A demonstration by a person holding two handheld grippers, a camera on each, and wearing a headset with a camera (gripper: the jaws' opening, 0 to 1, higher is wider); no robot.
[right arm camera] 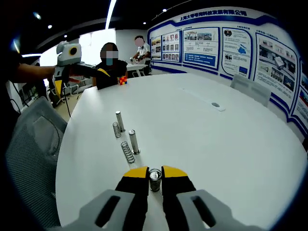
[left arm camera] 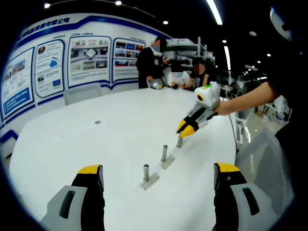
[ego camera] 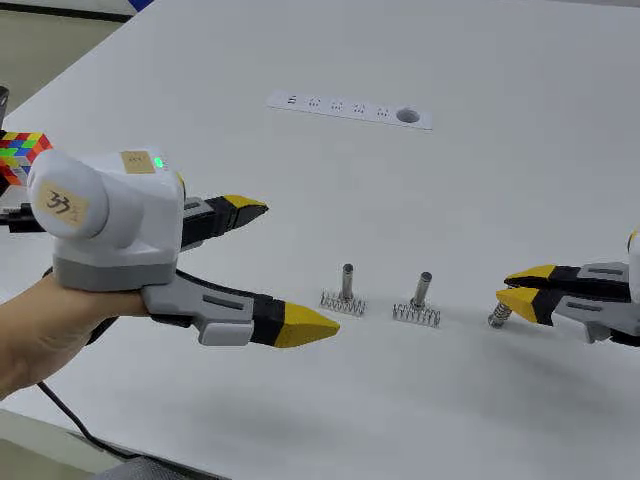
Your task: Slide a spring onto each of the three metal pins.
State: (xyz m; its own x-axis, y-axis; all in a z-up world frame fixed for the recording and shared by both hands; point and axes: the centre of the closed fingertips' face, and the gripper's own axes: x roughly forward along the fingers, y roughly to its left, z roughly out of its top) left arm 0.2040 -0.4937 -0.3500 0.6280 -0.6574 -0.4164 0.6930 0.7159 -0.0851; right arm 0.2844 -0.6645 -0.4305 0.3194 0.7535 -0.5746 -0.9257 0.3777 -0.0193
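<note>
Two metal pins [ego camera: 347,279] [ego camera: 423,288] stand upright mid-table, and a loose spring [ego camera: 342,303] [ego camera: 416,316] lies at the foot of each. My right gripper [ego camera: 519,286] is at the right, shut on a third spring [right arm camera: 154,180] that sits at the third pin [ego camera: 497,317]. The right gripper view shows that spring end-on between the yellow fingertips [right arm camera: 137,173]. My left gripper [ego camera: 278,264] hovers open and holds nothing, left of the pins. The left gripper view shows the pin row [left arm camera: 164,153] ahead, between its jaws.
A flush socket strip [ego camera: 350,108] runs across the far table. A colourful puzzle cube [ego camera: 22,155] sits at the left edge. A black cable [ego camera: 60,410] trails off the near edge. Several people [left arm camera: 154,67] stand beyond the table, and a chair [right arm camera: 33,159] stands beside it.
</note>
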